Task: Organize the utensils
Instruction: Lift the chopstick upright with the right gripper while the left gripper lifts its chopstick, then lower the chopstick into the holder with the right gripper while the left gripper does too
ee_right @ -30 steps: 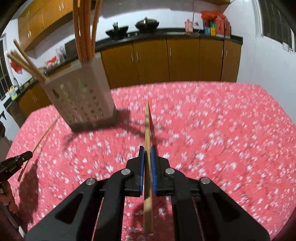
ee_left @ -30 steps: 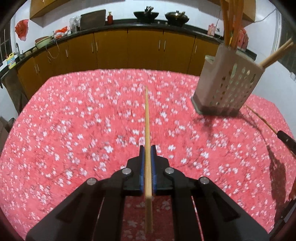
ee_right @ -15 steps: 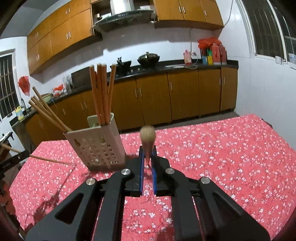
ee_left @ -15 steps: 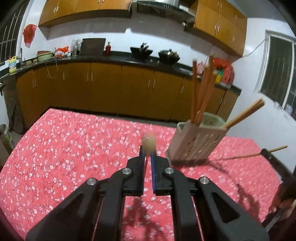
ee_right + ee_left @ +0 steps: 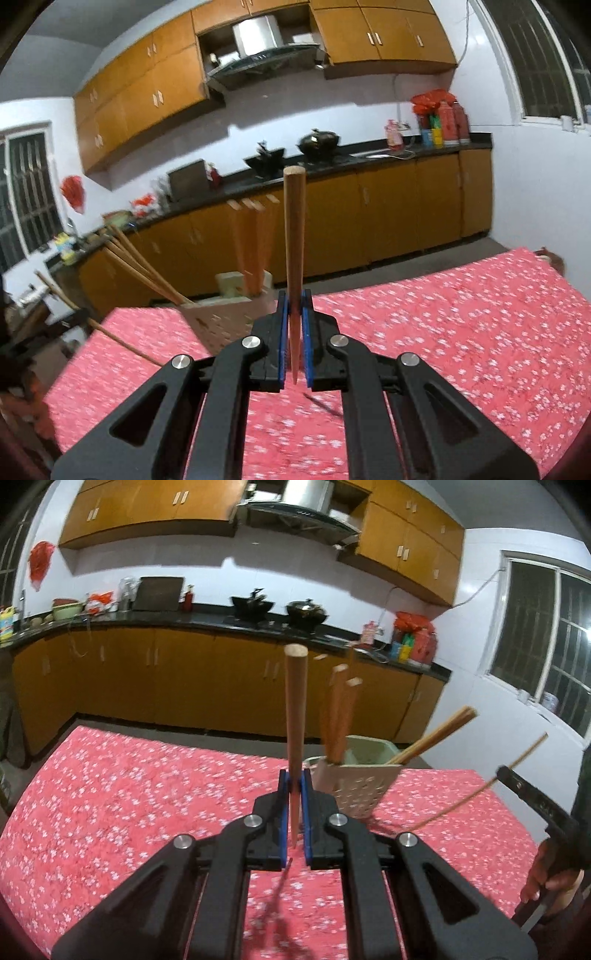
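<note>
My left gripper [image 5: 294, 775] is shut on a wooden chopstick [image 5: 295, 716] that stands upright, thick end up, above the red flowered tablecloth [image 5: 129, 797]. My right gripper [image 5: 294, 295] is shut on another wooden chopstick [image 5: 294, 236], also upright. A beige perforated utensil holder [image 5: 354, 786] with several chopsticks in it stands just right of the left gripper; in the right wrist view the holder [image 5: 225, 317] is just left of the right gripper. The right gripper [image 5: 517, 779] with its thin chopstick shows at the right edge of the left wrist view.
Brown kitchen cabinets [image 5: 184, 679] and a black counter with woks [image 5: 255, 605] run behind the table. A window [image 5: 546, 642] is on the right wall. The person's hand [image 5: 554, 882] is at the table's right edge.
Both grippers have tilted up from looking down at the table to level. Both chopsticks have swung from lying forward to standing upright. The holder now looks lower and closer to each gripper.
</note>
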### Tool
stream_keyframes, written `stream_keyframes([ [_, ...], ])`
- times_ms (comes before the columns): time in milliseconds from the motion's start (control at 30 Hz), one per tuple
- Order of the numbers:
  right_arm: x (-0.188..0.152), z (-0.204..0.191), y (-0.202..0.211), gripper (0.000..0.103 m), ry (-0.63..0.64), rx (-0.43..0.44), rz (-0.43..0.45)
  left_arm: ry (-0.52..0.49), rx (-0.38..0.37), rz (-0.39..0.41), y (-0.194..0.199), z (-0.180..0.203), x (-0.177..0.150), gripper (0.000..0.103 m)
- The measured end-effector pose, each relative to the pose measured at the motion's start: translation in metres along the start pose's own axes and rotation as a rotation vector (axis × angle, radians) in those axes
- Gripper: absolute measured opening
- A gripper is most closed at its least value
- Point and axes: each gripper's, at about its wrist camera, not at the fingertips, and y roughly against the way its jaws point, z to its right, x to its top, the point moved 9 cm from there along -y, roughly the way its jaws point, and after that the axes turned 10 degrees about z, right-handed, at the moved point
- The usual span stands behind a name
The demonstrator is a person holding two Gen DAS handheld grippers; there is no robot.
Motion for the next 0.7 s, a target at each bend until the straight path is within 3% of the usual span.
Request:
stream_keyframes([
  [167,0.032,-0.025,0.013,0.008,-0.018,0.094,0.064,-0.016,-0.087,0.036,0.005,0.031,0.021,0.007],
  [333,0.066,-0.049,0.018,0.008,0.011,0.121,0.174,-0.031,-0.132,0.137,0.012,0.060,0.059,0.007],
  [500,0.079,-0.058,0.005,0.008,0.049,0.089,0.234,-0.061,-0.109,0.235,0.007,0.076,0.092,0.007],
  [700,0.072,-0.059,-0.028,0.008,0.078,0.042,0.236,-0.072,-0.054,0.187,-0.030,0.079,0.087,0.007],
])
